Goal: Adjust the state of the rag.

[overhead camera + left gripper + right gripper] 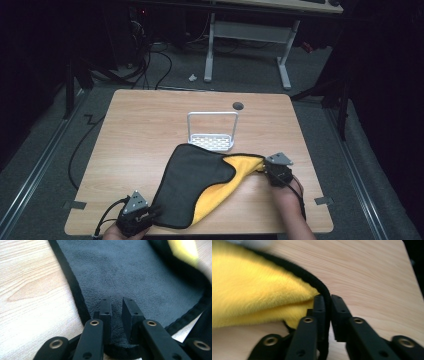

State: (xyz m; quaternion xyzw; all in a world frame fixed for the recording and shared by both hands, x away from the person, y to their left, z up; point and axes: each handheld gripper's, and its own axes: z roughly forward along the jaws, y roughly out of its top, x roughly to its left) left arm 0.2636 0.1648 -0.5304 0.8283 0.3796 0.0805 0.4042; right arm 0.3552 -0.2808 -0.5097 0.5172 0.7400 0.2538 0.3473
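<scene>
while cloth [200,175] spans table, fingers pinch opposite corners.

Cloth [200,182] on table [145,130], before rack [212,131]

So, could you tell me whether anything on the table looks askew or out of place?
Only the cloth: it lies crooked, one corner folded over showing yellow, its near edge at the table edge. Each hand-held gripper, left and right, pinches a corner. The rack stands upright.

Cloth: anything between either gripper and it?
Nothing visible. The left gripper is pinched on the cloth's grey near corner; the right gripper is pinched on its black hem at the folded yellow end.
</scene>
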